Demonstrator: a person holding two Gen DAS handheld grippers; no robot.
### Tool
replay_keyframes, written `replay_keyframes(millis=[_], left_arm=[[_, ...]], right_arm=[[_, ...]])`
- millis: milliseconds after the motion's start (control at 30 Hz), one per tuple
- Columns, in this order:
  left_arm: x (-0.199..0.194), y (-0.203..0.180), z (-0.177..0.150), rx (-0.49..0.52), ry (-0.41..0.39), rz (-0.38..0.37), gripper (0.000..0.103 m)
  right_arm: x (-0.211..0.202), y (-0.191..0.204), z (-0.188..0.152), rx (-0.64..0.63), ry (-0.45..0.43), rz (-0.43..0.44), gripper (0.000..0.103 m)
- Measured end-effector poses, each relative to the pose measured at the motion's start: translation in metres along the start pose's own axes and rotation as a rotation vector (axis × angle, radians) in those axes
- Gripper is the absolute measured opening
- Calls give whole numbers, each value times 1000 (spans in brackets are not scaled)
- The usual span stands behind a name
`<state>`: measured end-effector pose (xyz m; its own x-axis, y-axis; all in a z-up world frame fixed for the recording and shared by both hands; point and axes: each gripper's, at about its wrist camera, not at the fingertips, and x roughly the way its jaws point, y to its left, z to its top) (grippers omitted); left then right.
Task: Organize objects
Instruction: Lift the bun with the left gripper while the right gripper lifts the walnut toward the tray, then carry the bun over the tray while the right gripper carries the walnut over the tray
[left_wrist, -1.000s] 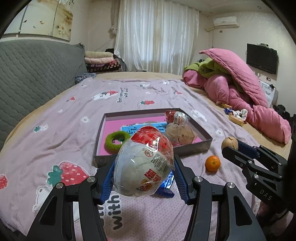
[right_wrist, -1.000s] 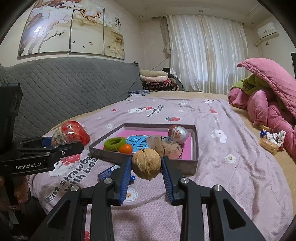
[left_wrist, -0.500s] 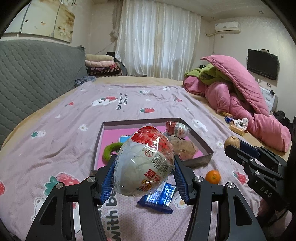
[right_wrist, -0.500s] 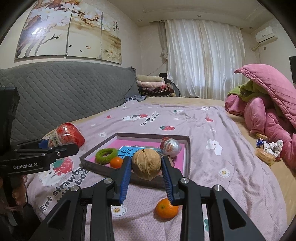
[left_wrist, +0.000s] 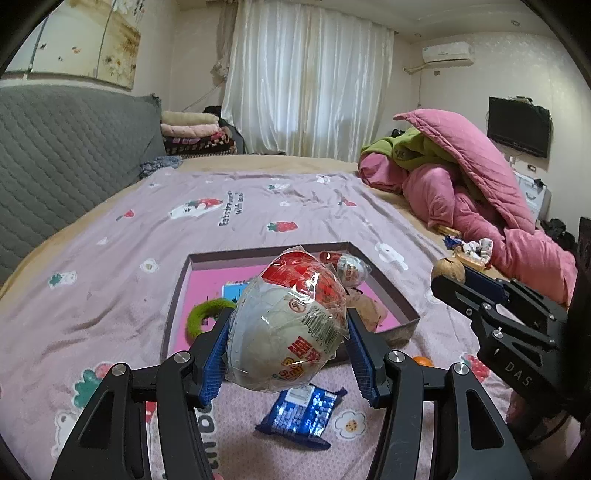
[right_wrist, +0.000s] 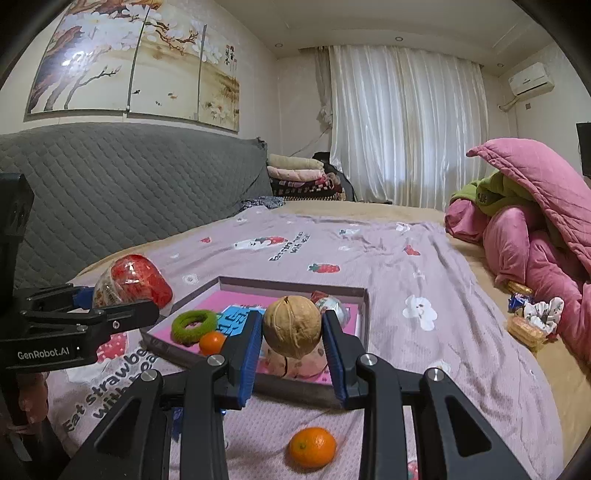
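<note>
**Bed inventory: two loaded grippers short of the tray**

Left wrist view
- Hidden: the wrapped egg (left_wrist: 288, 325) covers much of the tray (left_wrist: 177, 295) floor; the green ring (left_wrist: 201, 317) and blue card (left_wrist: 232, 290) show only in part. An orange (left_wrist: 423, 361) peeps out behind the right finger. The print on the blue packet (left_wrist: 303, 410) is too blurred to read.
- Left gripper (left_wrist: 288, 354): jaws wide, both blue pads pressed on the wrapped egg, held clear of the bedspread (left_wrist: 110, 258).
- Ahead of the tips: the tray, with a small capsule (left_wrist: 351, 271) at its far right. Below the tips: the blue packet on the bedspread.
- To the right: the right gripper (left_wrist: 458, 280), seen side-on, with the walnut (left_wrist: 447, 268) at its tip.
- Since a second ago: the tray sits farther ahead, and the packet, then mostly hidden under the egg, lies in plain sight.

Right wrist view
- Hidden: the walnut (right_wrist: 292, 326) and fingers mask a tan wrapped item (right_wrist: 295, 363) in the tray (right_wrist: 364, 321); the capsule (right_wrist: 332, 304) is half covered.
- Right gripper (right_wrist: 291, 354): jaws narrow, clamped on the walnut.
- Ahead: green ring (right_wrist: 194, 325) and a second orange (right_wrist: 212, 342) in the tray. Below the tips: an orange (right_wrist: 312, 447) on the bedspread (right_wrist: 406, 266), not seen there a second ago.
- To the left: the left gripper (right_wrist: 122, 295), carrying the egg (right_wrist: 133, 282).
</note>
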<state>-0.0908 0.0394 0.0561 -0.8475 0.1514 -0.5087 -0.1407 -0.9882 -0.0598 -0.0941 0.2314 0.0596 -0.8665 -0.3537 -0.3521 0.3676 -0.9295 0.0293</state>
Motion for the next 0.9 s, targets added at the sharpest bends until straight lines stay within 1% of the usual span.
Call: replay_keyframes(millis=[267, 567, 733, 900], left_arm=[[8, -7, 8, 7, -5, -4, 59], [17, -11, 18, 11, -18, -5, 59], [28, -13, 23, 10, -17, -2, 59], [46, -5, 34, -12, -11, 8, 59]], right_arm=[[12, -7, 6, 5, 6, -2, 33], [19, -9, 13, -16, -14, 8, 33], [26, -14, 15, -21, -9, 0, 33], [36, -19, 16, -23, 10, -8, 33]])
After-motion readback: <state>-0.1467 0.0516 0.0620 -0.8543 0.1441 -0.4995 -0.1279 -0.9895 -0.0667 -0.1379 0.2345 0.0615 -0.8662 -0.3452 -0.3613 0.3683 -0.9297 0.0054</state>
